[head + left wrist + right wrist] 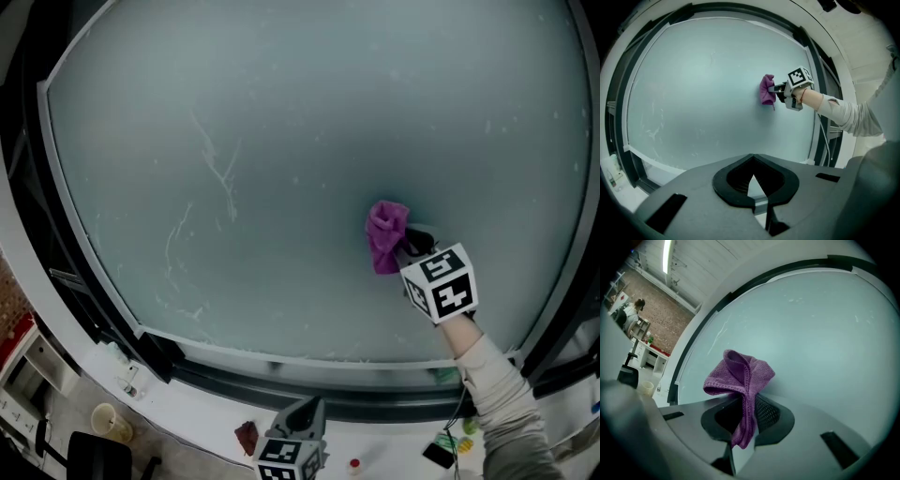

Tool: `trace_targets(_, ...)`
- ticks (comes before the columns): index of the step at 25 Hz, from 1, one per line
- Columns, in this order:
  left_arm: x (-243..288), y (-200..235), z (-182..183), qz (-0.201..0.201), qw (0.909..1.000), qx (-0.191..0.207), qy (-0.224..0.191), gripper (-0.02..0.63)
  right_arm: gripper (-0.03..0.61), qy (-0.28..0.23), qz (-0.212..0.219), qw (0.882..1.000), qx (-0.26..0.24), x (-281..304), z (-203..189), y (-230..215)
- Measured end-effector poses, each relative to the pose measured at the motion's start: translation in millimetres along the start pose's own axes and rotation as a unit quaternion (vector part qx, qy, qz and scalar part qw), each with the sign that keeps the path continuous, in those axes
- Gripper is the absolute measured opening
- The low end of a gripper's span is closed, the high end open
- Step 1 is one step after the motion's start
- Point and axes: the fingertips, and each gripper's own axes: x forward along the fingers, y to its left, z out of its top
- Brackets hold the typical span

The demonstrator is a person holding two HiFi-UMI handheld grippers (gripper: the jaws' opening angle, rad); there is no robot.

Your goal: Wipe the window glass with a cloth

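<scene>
The left gripper (753, 157) is held low and back from the pane. Its jaws are closed tip to tip and hold nothing. It hangs over the white sill (202, 433). A paper cup (111, 424) stands off to this gripper's left and lower down.

Ahead of it and to its right, the right gripper (405, 246) reaches forward on a pale sleeve (502, 394), with its marker cube facing the person. Its jaws are clamped on a purple microfibre cloth (740, 380). A narrow tail of the cloth hangs down between the jaws. The rest bunches into a folded hood just past the jaw tips, and in the head view this part lies against the window glass (309, 141).

The glass is frosted and pale blue-grey, and it fills the space ahead of both grippers. The cloth sits a little right of the pane's middle and below it. Well to the left of the right gripper, thin whitish streaks (220, 178) run down the glass, with fainter smears lower and further left. Fine specks dot the pane above and to the right of the cloth.

A dark frame (141, 328) with a light inner edge surrounds the pane.

Far off to the right gripper's left, beyond the frame, are a brick wall (656, 310) and a person (630, 310).
</scene>
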Motion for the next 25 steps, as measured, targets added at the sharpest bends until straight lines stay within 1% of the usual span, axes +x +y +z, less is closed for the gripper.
trace_targets(13, 21, -27, 3, -0.05, 0.9987, 0.011, 0.004, 0.005, 0.051, 0.031, -0.063, 0.998, -0.002, -47, -29, -56)
trace_targets(25, 39, -40, 2, -0.087, 0.9959, 0.019, 0.009, 0.005, 0.051, 0.064, -0.128, 0.99, -0.001, -89, -56, -107)
